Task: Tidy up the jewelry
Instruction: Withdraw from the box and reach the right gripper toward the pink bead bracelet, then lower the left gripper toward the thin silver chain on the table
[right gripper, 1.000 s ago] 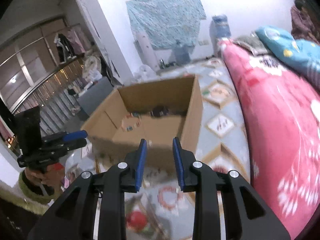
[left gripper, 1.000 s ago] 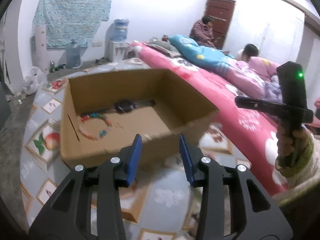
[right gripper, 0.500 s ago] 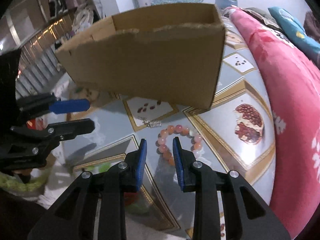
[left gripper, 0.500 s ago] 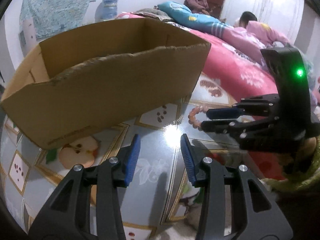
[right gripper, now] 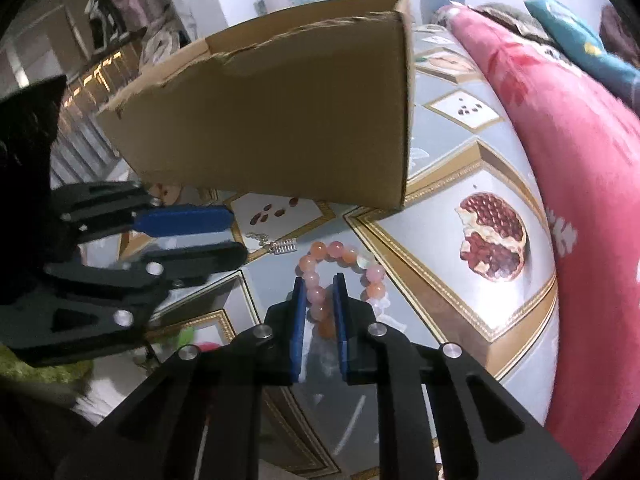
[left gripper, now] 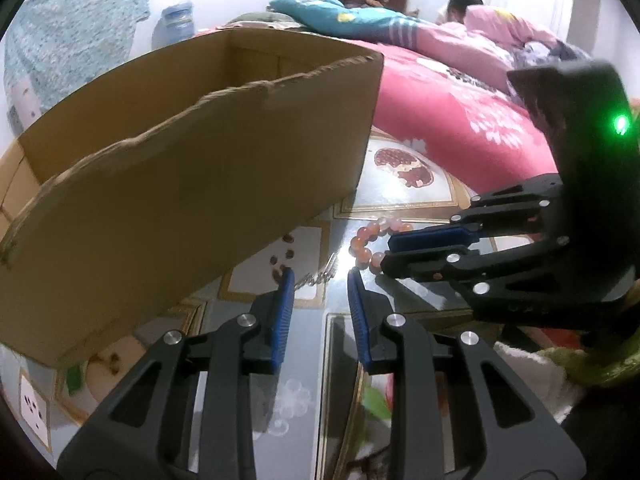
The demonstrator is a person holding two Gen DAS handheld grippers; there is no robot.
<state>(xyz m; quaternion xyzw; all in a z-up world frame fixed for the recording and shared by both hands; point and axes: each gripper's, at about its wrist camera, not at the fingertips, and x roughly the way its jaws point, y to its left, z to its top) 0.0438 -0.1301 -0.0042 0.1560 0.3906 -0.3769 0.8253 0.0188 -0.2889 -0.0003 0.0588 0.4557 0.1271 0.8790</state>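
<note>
A pink and orange bead bracelet (right gripper: 340, 276) lies on the fruit-patterned floor mat (right gripper: 452, 184), low in the middle of the right wrist view, just in front of the cardboard box (right gripper: 280, 120) that fills the upper centre. The right gripper (right gripper: 319, 292) is brought down over the near side of the bracelet, its jaws having just been closing, with the bead strand between the blue pads; whether the pads already press on the beads cannot be told. A small silver piece (left gripper: 318, 278), perhaps a chain or clasp, lies left of the bracelet. The left gripper (left gripper: 320, 284) is aimed at it, its jaws also having just been closing yet still apart, nothing pinched. Each piece is judged to be approached separately so that both can be lifted into the box.
</note>
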